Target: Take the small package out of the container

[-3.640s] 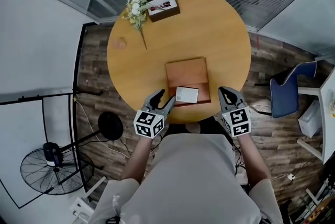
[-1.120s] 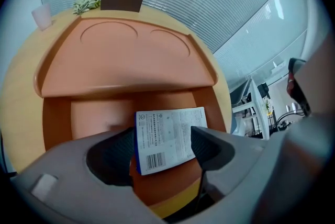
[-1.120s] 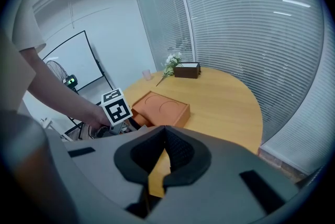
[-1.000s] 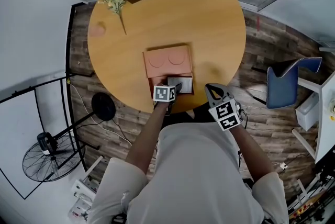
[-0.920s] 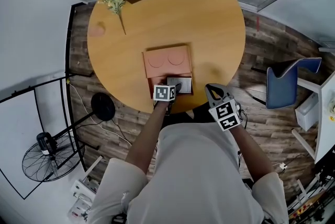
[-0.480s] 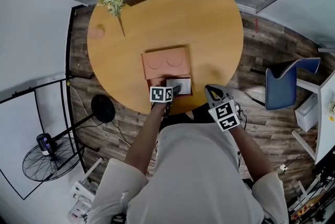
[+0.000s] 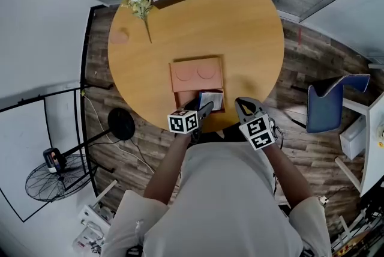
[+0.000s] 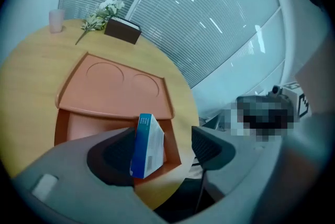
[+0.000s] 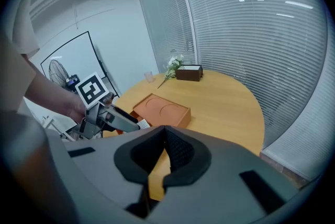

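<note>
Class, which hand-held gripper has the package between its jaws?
The left hand-held gripper: the package stands between its open jaws; the right hand-held gripper is shut, empty.

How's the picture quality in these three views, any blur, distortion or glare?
Head view: sharp and evenly lit, though the wide lens bends the floor toward the edges. Left gripper view: strong fisheye, dark corners; the small package is fairly sharp, the near jaws soft, a mosaic patch at right. Right gripper view: fisheye too, light streaks on the blinds.
</note>
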The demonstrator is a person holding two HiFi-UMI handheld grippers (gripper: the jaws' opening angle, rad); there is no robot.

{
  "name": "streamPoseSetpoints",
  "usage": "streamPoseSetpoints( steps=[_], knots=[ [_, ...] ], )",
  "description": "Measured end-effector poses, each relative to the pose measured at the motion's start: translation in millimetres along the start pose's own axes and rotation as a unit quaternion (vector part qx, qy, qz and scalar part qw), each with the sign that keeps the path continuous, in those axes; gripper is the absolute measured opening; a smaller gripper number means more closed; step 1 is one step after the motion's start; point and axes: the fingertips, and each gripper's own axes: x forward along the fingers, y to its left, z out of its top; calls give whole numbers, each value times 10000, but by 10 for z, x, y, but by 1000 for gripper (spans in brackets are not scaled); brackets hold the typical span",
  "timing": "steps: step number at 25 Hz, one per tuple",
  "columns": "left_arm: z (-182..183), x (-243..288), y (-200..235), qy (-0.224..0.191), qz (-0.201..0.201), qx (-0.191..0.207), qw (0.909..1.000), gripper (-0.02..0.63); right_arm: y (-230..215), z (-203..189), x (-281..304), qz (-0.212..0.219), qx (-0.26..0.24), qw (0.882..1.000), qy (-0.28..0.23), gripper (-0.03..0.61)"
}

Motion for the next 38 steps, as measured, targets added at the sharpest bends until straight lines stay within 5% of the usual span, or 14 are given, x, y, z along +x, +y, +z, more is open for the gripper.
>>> streamPoseSetpoints(
  steps=[9,16,30,38],
  knots=[
    [-5,29,16,-193,132,122,9997,326,38,31,-7,23,-64,10000,21,3],
    [-82,-11,255,-122,640,68,9978,94,67,-90,-75,-22,-13,10000,54,4],
    [-82,-112,152,-222,533,462,9973,80,103,-170,-221,-156,42,9999,-59,5],
    [45,-439,101,-620,664,794,9927,80,258,-38,-196,-38,-52,9998,-206,4]
  ],
)
